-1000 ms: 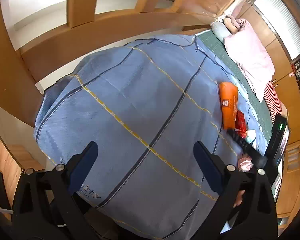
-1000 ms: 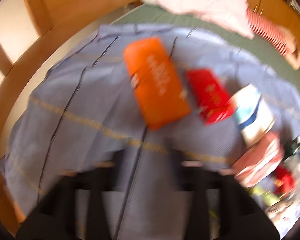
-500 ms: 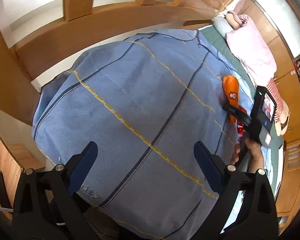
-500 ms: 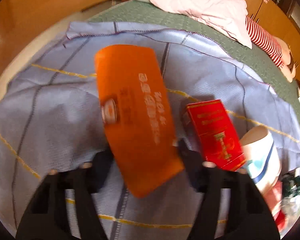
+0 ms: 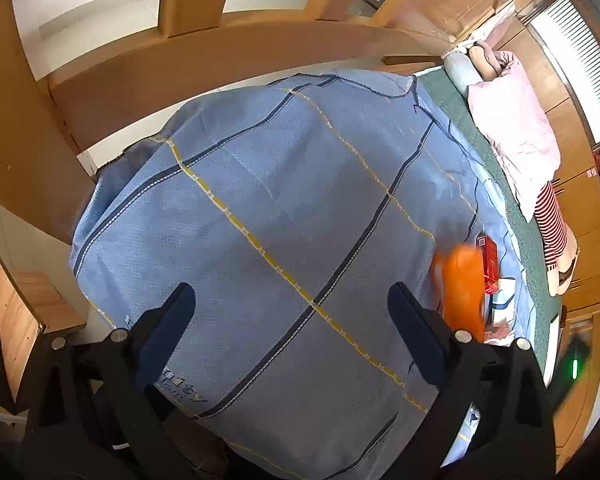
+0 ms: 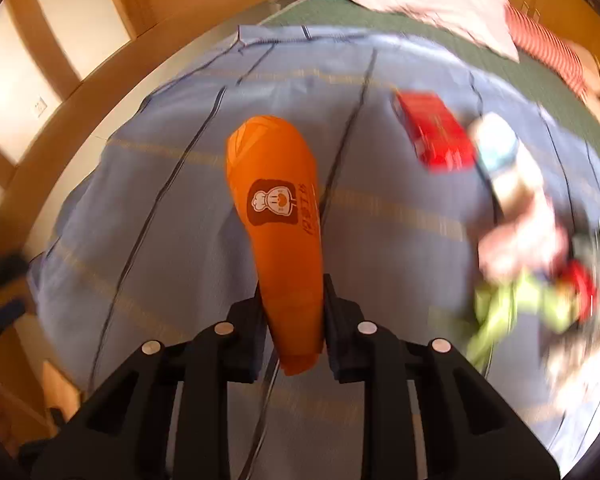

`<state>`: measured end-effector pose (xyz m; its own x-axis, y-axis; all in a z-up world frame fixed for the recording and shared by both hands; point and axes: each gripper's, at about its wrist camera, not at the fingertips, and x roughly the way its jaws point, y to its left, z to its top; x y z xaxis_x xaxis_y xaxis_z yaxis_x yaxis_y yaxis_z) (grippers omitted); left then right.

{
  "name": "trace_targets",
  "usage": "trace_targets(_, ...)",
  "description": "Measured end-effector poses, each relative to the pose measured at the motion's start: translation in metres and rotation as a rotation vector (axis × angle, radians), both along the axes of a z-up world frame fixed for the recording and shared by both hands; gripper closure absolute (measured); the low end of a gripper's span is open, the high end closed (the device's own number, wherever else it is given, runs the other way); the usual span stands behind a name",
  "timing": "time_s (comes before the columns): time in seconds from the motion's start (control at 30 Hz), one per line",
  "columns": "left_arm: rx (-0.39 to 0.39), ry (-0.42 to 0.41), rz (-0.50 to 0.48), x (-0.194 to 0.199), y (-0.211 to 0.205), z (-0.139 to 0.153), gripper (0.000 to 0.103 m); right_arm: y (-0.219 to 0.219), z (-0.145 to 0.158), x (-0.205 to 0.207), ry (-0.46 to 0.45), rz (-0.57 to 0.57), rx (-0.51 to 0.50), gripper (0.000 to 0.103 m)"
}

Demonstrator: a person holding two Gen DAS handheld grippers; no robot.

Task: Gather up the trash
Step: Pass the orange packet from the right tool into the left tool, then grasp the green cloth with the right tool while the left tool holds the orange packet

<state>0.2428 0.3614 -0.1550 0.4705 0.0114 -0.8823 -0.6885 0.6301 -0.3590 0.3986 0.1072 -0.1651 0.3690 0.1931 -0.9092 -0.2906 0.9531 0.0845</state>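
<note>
A blue blanket point(image 5: 284, 240) with yellow and dark lines covers the bed. It looks soft and bumpy, like a waffle. Past the blanket are a green mat point(image 5: 460, 120) and a puffy pink quilt point(image 5: 512, 128). Wooden walls and beams stand around the bed.

The left gripper point(image 5: 292, 312) points down over the bare blanket. Its jaws are wide apart and hold nothing.

The right gripper point(image 6: 292, 320) also points down. Its jaws have just been closing and now squeeze the low end of an orange bag point(image 6: 280, 216). The bag is long, smooth and rounded, and is lifted above the blanket.

Right of the bag, a red box point(image 6: 436, 132) lies on the blanket. Beyond it is a blurry pile of other trash point(image 6: 532, 240).
</note>
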Motion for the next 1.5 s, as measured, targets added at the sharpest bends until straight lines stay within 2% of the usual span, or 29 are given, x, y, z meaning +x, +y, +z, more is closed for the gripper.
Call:
trace_targets(0.1, -0.004, 0.007, 0.002, 0.000, 0.001, -0.002, 0.007, 0.006, 0.001, -0.036, 0.028, -0.001, 0.011, 0.076)
trace_targets(0.17, -0.005, 0.012, 0.004, -0.001, 0.001, -0.003, 0.007, 0.012, 0.000, -0.054, 0.090, 0.035, 0.120, 0.067)
trace_targets(0.2, -0.005, 0.016, 0.006, -0.001, 0.002, -0.004, 0.007, 0.013, 0.002, -0.059, 0.109, 0.037, 0.178, 0.056)
trace_targets(0.23, -0.005, 0.017, 0.006, -0.001, 0.002, -0.005, 0.007, 0.010, 0.004, -0.063, 0.117, 0.026, 0.242, 0.049)
trace_targets(0.27, -0.004, 0.021, 0.003, -0.002, 0.002, -0.005, 0.007, 0.001, 0.009, -0.066, 0.092, -0.013, 0.325, 0.049)
trace_targets(0.3, -0.002, 0.025, -0.002, -0.001, 0.001, -0.006, 0.007, -0.008, 0.013, -0.068, 0.052, -0.059, 0.355, 0.049)
trace_targets(0.37, 0.003, 0.030, -0.013, -0.001, 0.000, -0.007, 0.007, -0.034, 0.021, -0.066, -0.032, -0.204, 0.348, 0.049)
trace_targets(0.43, 0.007, 0.036, -0.029, -0.001, -0.003, -0.008, 0.007, -0.073, 0.026, -0.060, -0.095, -0.418, 0.316, 0.043)
trace_targets(0.53, 0.001, 0.043, -0.056, 0.001, -0.010, -0.010, 0.007, -0.121, 0.016, -0.035, -0.095, -0.632, 0.293, 0.043)
trace_targets(0.63, 0.015, 0.049, -0.086, 0.005, -0.019, -0.010, 0.006, -0.151, -0.001, -0.006, -0.093, -0.756, 0.276, 0.043)
trace_targets(0.77, 0.015, 0.059, -0.117, 0.009, -0.026, -0.013, 0.006, -0.150, -0.025, 0.016, -0.055, -0.738, 0.256, 0.045)
trace_targets(0.8, 0.013, 0.061, -0.124, 0.010, -0.028, -0.013, 0.006, -0.143, -0.033, 0.020, -0.029, -0.709, 0.237, 0.051)
trace_targets(0.83, 0.013, 0.062, -0.129, 0.010, -0.029, -0.014, 0.006, -0.137, -0.039, 0.021, -0.010, -0.686, 0.214, 0.062)
trace_targets(0.87, 0.015, 0.063, -0.131, 0.011, -0.029, -0.014, 0.006, -0.134, -0.043, 0.021, -0.002, -0.671, 0.203, 0.063)
trace_targets(0.9, 0.017, 0.064, -0.132, 0.011, -0.030, -0.014, 0.006, -0.128, -0.041, 0.016, -0.014, -0.651, 0.186, 0.066)
trace_targets(1.07, 0.019, 0.070, -0.137, 0.013, -0.032, -0.016, 0.006, -0.098, -0.021, -0.004, 0.041, -0.554, 0.141, 0.067)
trace_targets(1.17, 0.002, 0.082, -0.149, 0.015, -0.034, -0.020, 0.006, -0.064, -0.006, -0.033, 0.065, -0.473, 0.156, 0.067)
trace_targets(1.27, -0.003, 0.102, -0.163, 0.017, -0.038, -0.027, 0.006, -0.036, -0.007, -0.051, 0.066, -0.393, 0.094, 0.059)
trace_targets(1.33, 0.003, 0.115, -0.175, 0.019, -0.043, -0.031, 0.006, -0.035, -0.011, -0.053, 0.071, -0.410, 0.085, 0.049)
trace_targets(1.4, 0.002, 0.117, -0.194, 0.021, -0.048, -0.035, 0.006, -0.057, -0.005, -0.058, 0.045, -0.504, 0.161, 0.043)
trace_targets(1.5, -0.005, 0.105, -0.248, 0.027, -0.060, -0.038, 0.006, -0.093, 0.003, -0.068, -0.026, -0.685, 0.187, 0.030)
